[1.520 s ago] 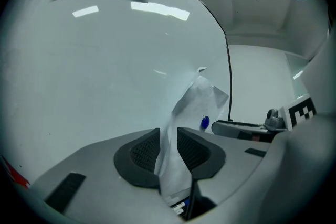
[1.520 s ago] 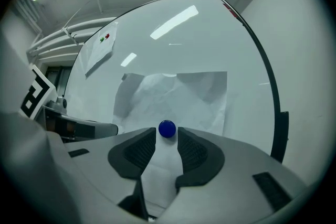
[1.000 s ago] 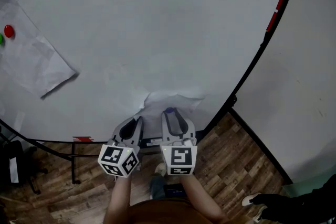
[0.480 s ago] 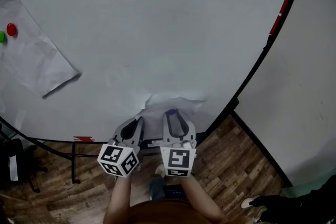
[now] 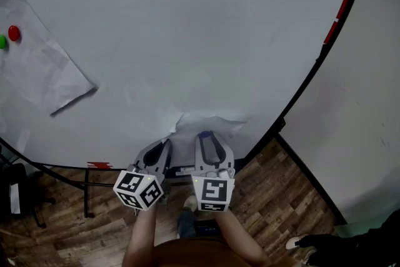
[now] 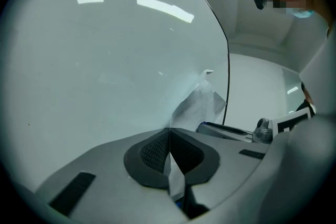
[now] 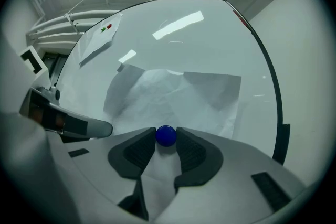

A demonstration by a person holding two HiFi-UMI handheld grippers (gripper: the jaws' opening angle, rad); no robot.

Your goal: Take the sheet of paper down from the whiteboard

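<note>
A crumpled white sheet of paper (image 5: 209, 122) lies against the lower edge of the whiteboard (image 5: 187, 28). My left gripper (image 5: 164, 144) is shut on the sheet's left edge; in the left gripper view the paper (image 6: 202, 105) runs up from between the closed pads of the left gripper (image 6: 169, 139). My right gripper (image 5: 204, 135) is just to its right, shut on a small blue magnet (image 7: 166, 135) that sits at its jaw tips over the sheet (image 7: 173, 94). The sheet's far corners bulge off the board.
A second sheet (image 5: 37, 65) hangs at the board's upper left under a red magnet (image 5: 14, 33) and a green magnet (image 5: 2, 42). The black board frame (image 5: 312, 65) curves down the right. Below are the wooden floor (image 5: 269, 197), the stand legs and a shoe (image 5: 306, 241).
Both grippers stay at the sheet's lower edge, hardly moved. The view has shifted only slightly.
</note>
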